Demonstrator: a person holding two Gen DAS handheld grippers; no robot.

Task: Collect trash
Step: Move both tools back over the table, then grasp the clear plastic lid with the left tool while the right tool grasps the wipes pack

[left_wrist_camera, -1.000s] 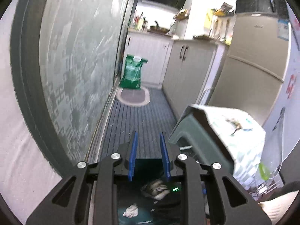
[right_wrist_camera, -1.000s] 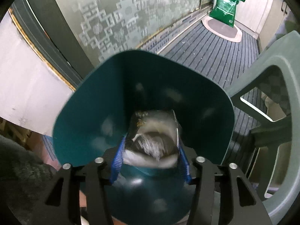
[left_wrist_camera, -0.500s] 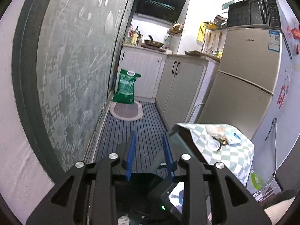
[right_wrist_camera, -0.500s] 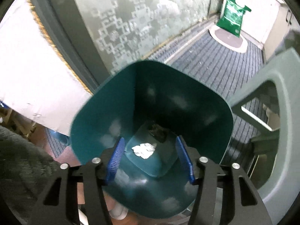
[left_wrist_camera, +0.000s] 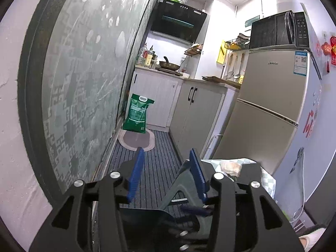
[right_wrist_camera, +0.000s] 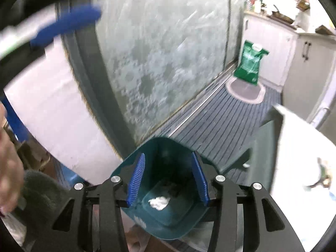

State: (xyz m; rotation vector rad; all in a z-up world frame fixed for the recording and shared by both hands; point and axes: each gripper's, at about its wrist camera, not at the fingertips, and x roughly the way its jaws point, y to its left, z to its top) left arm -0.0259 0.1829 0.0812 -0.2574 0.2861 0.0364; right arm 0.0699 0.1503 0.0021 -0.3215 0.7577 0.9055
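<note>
My right gripper [right_wrist_camera: 168,178] hangs well above the teal bin [right_wrist_camera: 134,166], its jaws closing with nothing between them. At the bin's bottom lie a white paper wad [right_wrist_camera: 159,202] and a dark wrapper [right_wrist_camera: 172,189]. A small table under a checked cloth [left_wrist_camera: 267,181] stands to the right with a crumpled scrap [left_wrist_camera: 230,166] on it. In the right wrist view a greenish scrap [right_wrist_camera: 323,178] lies on that cloth [right_wrist_camera: 298,147]. My left gripper [left_wrist_camera: 167,176] points down the kitchen aisle, jaws opening and empty. One of its blue fingers [right_wrist_camera: 67,23] shows blurred at the top left.
A frosted glass door [left_wrist_camera: 79,84] runs along the left. A green bag [left_wrist_camera: 137,115] and an oval mat [left_wrist_camera: 136,140] sit at the aisle's far end. Cabinets [left_wrist_camera: 195,113] and a fridge [left_wrist_camera: 262,115] line the right. A grey-green stool [left_wrist_camera: 182,184] is close ahead. A person's hand [right_wrist_camera: 8,168] shows at the left.
The right gripper let the dark wrapper drop into the bin, then rose well above it. The left gripper also rose, tilted up toward the kitchen, and its jaws spread wider.
</note>
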